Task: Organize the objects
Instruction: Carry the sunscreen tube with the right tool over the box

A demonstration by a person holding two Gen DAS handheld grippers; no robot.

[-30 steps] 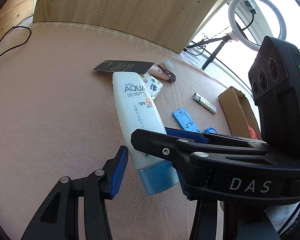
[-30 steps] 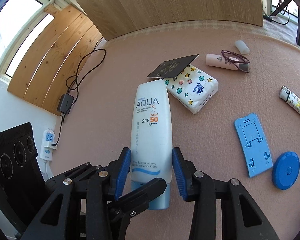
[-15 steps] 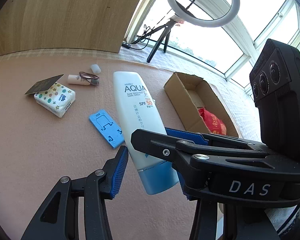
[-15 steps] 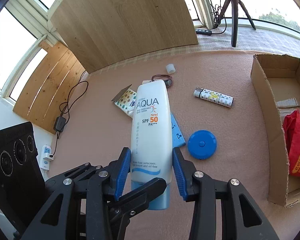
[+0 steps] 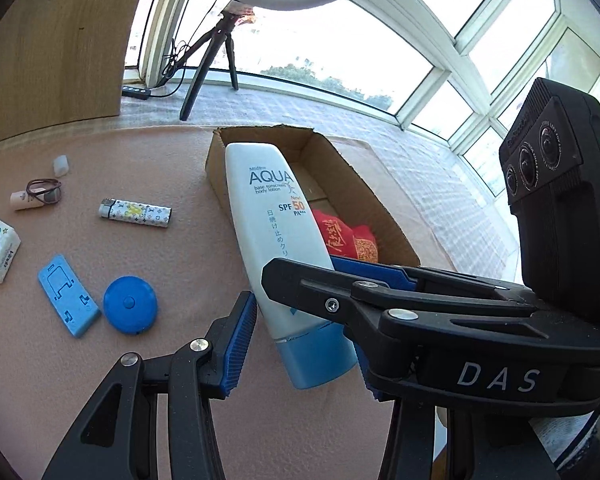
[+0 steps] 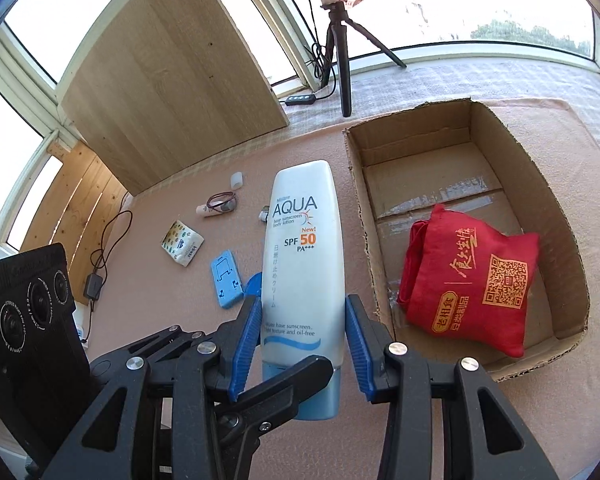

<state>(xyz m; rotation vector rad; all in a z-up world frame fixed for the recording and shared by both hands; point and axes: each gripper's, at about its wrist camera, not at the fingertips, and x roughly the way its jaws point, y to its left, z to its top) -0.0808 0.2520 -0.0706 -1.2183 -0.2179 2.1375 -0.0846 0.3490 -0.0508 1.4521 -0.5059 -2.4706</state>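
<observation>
one cardboard box [image 6: 360, 208] sits open at my two o'clock on the pink tabletop [image 6: 172, 320], with one red cloth bag [image 6: 468, 280] lying inside it. one sunscreen tube [image 6: 304, 240] stands cap-down at twelve, lifted beside the box's near wall. my right claw [image 6: 300, 308] is pressed on it, both blue pads against its sides. my left claw [image 5: 304, 328] straddles the same tube crosswise; i cannot tell whether it grips. scattered from nine to eleven o'clock: one tissue pack [image 6: 182, 242], one blue phone stand [image 6: 226, 280], one round blue case [image 5: 130, 310], one patterned lighter [image 5: 135, 213], one small tube [image 5: 20, 201] under a hair band, one white cap [image 5: 60, 165].
</observation>
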